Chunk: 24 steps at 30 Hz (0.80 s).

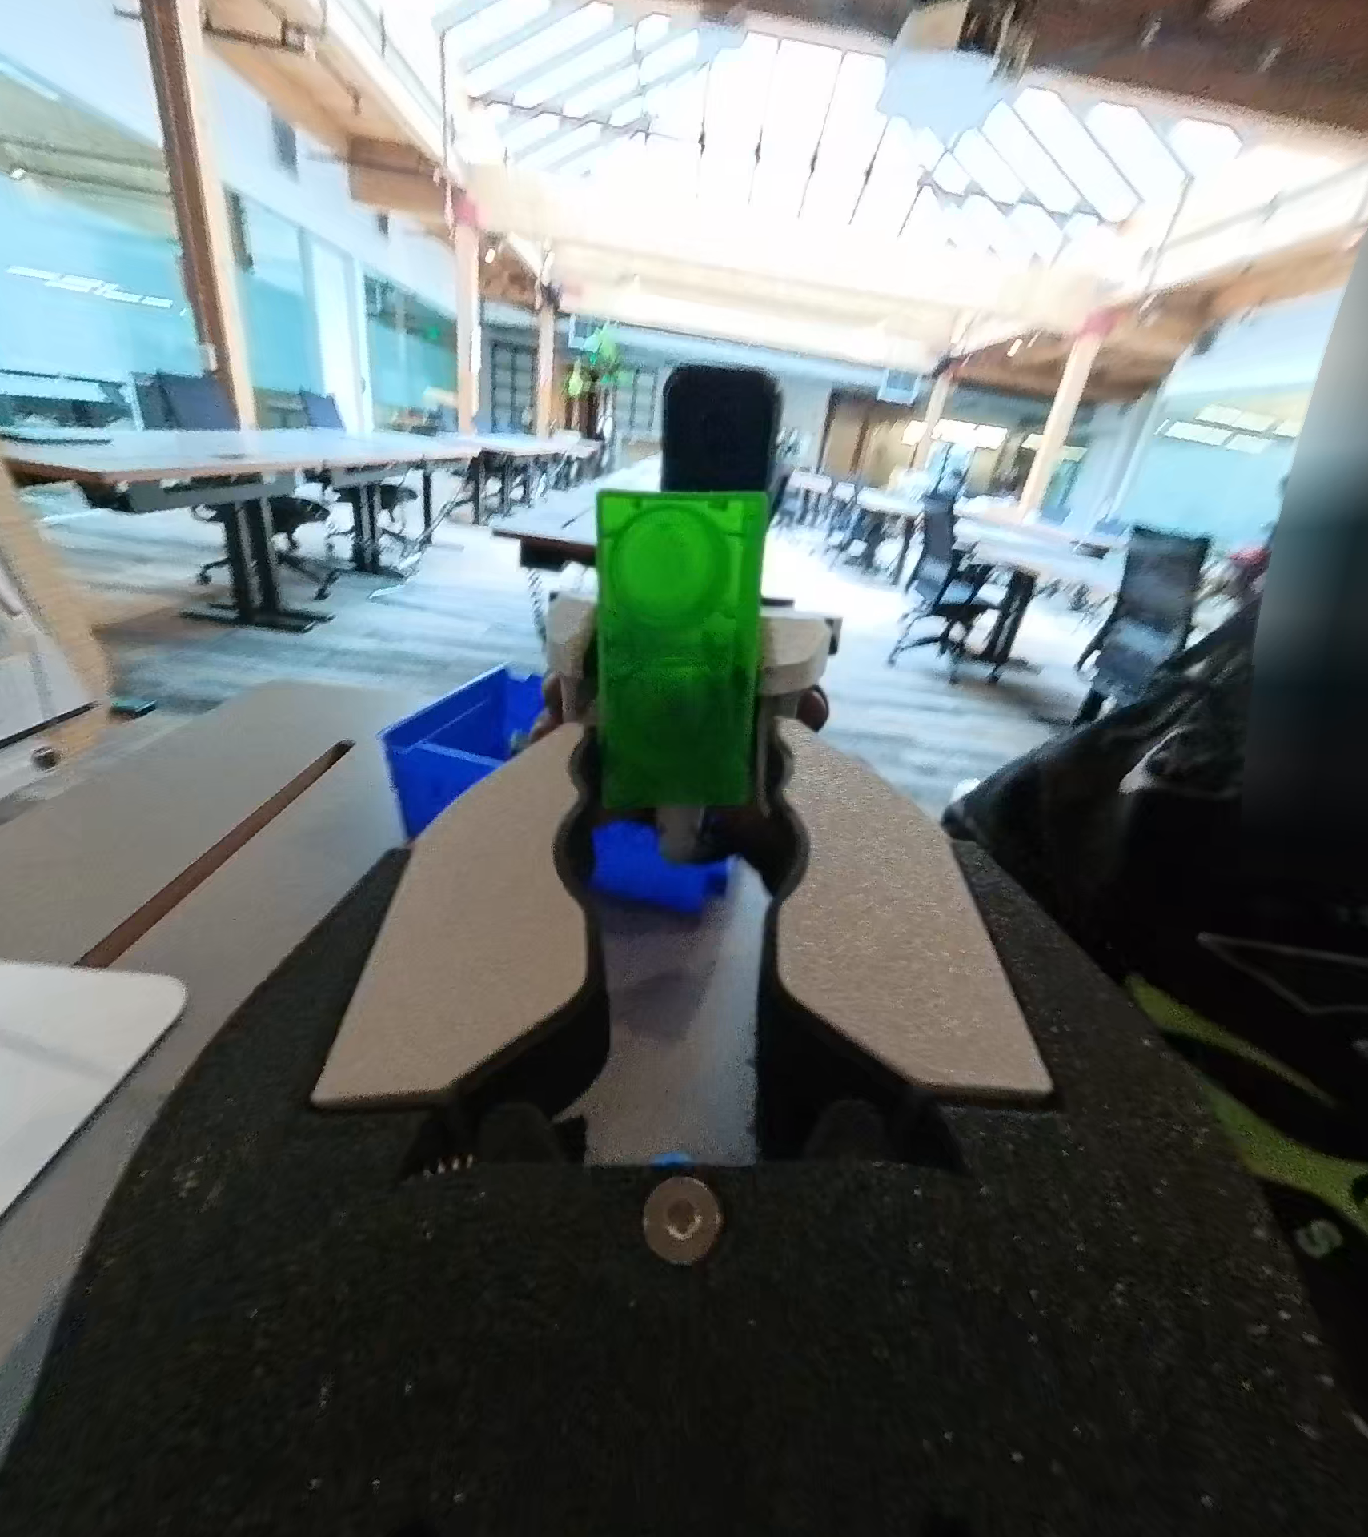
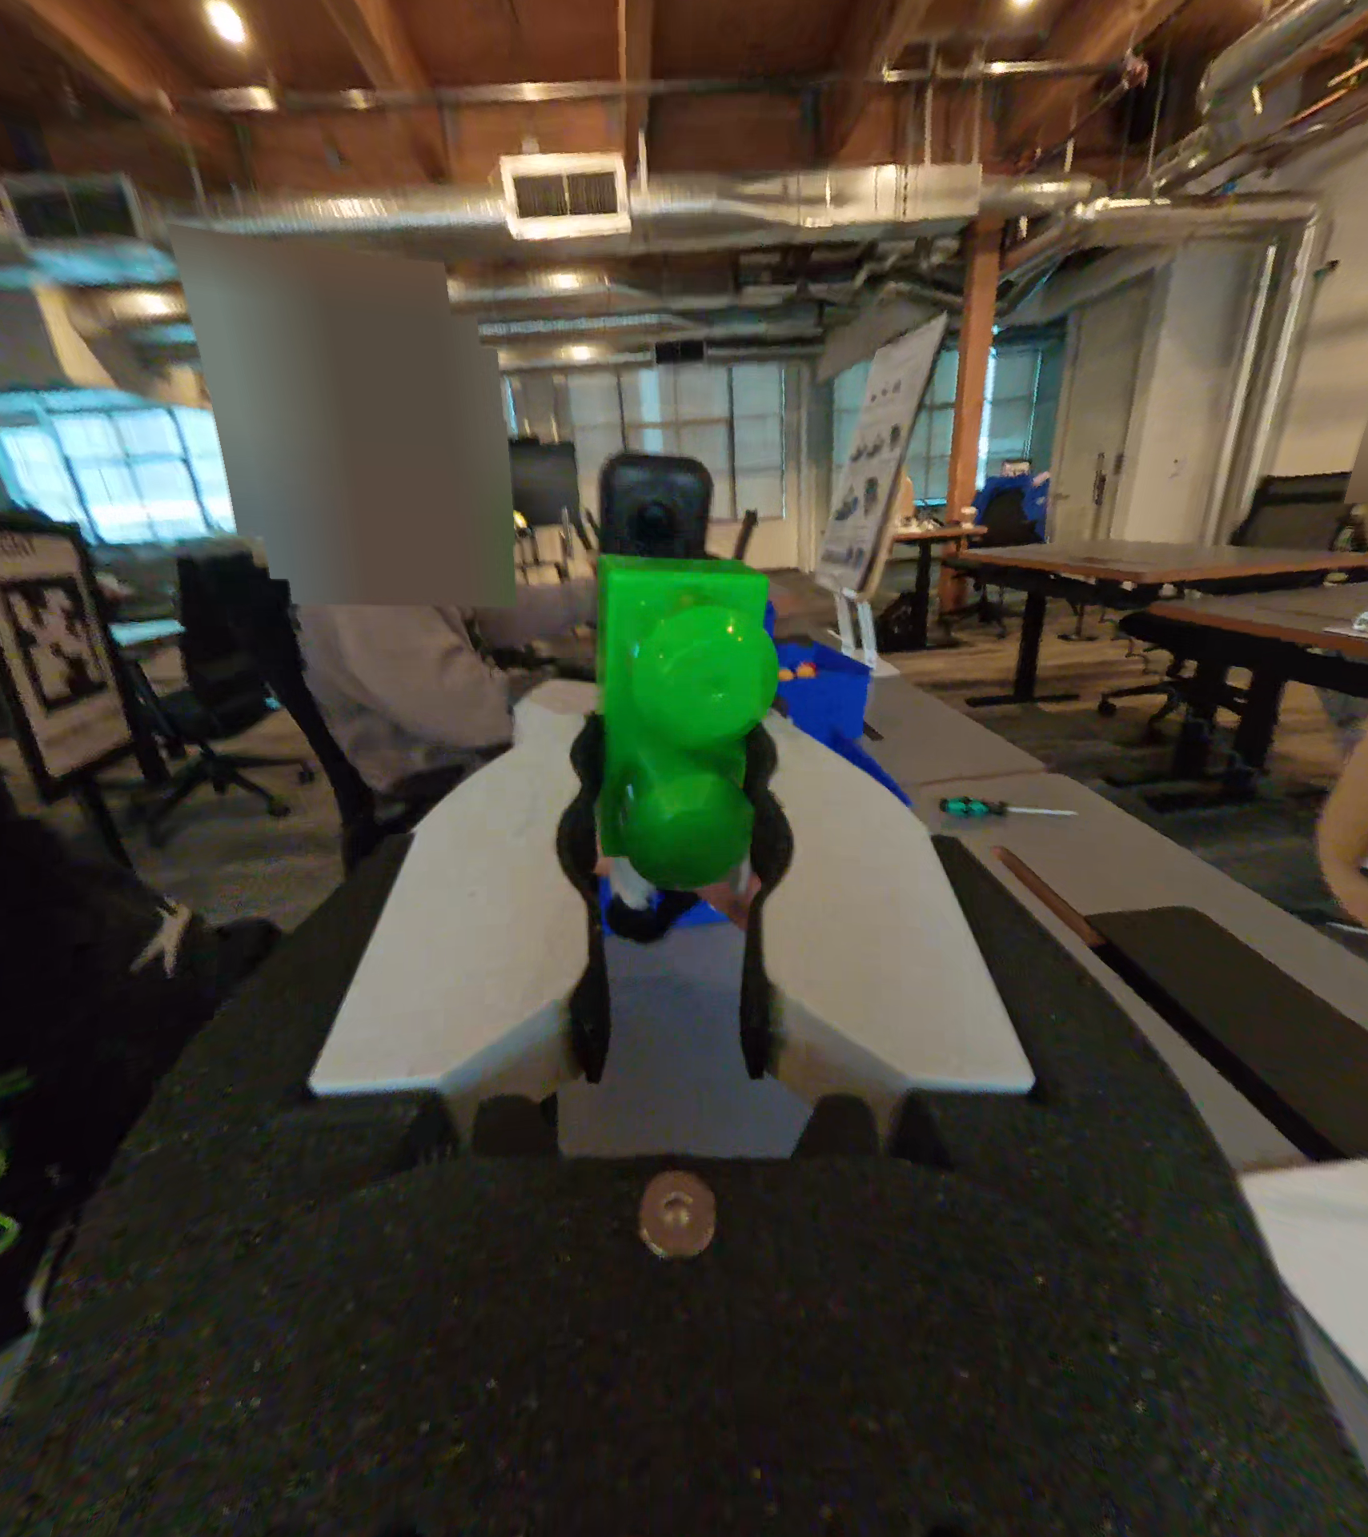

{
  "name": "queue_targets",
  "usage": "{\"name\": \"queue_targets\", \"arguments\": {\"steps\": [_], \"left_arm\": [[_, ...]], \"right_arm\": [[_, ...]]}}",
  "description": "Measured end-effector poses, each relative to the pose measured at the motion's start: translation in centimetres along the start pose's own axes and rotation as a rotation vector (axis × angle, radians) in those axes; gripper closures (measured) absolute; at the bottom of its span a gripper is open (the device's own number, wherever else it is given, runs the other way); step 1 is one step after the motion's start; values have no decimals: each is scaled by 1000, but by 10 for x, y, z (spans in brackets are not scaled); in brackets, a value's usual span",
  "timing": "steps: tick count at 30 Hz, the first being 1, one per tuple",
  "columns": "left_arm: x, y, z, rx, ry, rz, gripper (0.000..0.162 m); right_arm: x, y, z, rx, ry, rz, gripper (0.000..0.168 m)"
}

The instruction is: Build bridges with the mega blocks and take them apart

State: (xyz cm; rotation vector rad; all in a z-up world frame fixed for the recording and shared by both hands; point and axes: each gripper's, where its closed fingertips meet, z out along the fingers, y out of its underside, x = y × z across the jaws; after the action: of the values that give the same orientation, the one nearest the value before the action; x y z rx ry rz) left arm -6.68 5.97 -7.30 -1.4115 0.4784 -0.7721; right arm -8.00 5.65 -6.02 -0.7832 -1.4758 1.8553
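Observation:
A bright green mega block [image 1: 676, 649] stands upright between the fingertips of my left gripper [image 1: 680, 748], hollow underside toward this camera. My right gripper [image 2: 676, 790] is shut on the green block [image 2: 680, 715] from the other side, where its two round studs face the camera. The grippers face each other above the grey table [image 1: 190, 840]. The right gripper's body [image 1: 805, 640] shows behind the block in the left wrist view. The left gripper's black camera [image 2: 655, 507] shows above the block in the right wrist view. I cannot tell whether this is one block or two joined.
A blue bin [image 1: 456, 748] sits on the table below the grippers; it also shows in the right wrist view [image 2: 822, 690] with coloured pieces inside. A green-handled screwdriver [image 2: 1005, 807] lies on the table. A person in black clothing [image 1: 1246, 956] is close by. A white pad [image 1: 40, 1081] lies at the left. Left and right tips are no more than a few centimetres apart.

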Motion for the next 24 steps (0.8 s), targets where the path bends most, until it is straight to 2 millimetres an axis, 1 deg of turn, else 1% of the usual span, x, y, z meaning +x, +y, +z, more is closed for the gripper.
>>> {"name": "queue_targets", "arguments": {"steps": [2, 4, 7, 9, 12, 14, 16, 17, 18, 20, 22, 24], "left_arm": [[-1, 6, -5, -85, -54, 55, 104], [-7, 11, -14, -175, -146, 124, 97], [-11, 15, -21, -257, -236, 201, 99], [-10, 24, -19, -324, -239, 212, 100], [-5, 44, -11, -429, -200, 205, 99], [-2, 55, -5, -475, -171, 193, 102], [-3, 62, -2, -508, -164, 201, 112], [-2, 64, -1, -521, -155, 215, 123], [-1, 65, -1, -524, -154, 231, 126], [-2, 63, 1, -513, -155, 223, 126], [-1, 56, 2, -457, -131, 200, 126], [0, 48, 1, -390, -105, 168, 126]], "right_arm": [[3, 9, -4, -101, 30, -82, 135], [6, 24, -11, -252, 58, -136, 136], [7, 53, -25, -502, 78, -207, 135], [4, 66, -30, -602, 66, -243, 135], [-5, 75, -31, -668, 21, -274, 135], [-9, 81, -31, -703, 4, -290, 135], [-10, 84, -31, -727, 2, -300, 135], [-9, 85, -32, -739, 7, -302, 135], [-6, 86, -32, -746, 24, -304, 135], [-6, 84, -33, -731, 23, -306, 135], [-6, 77, -31, -689, 29, -306, 134], [-5, 72, -35, -677, 47, -318, 129]]}}
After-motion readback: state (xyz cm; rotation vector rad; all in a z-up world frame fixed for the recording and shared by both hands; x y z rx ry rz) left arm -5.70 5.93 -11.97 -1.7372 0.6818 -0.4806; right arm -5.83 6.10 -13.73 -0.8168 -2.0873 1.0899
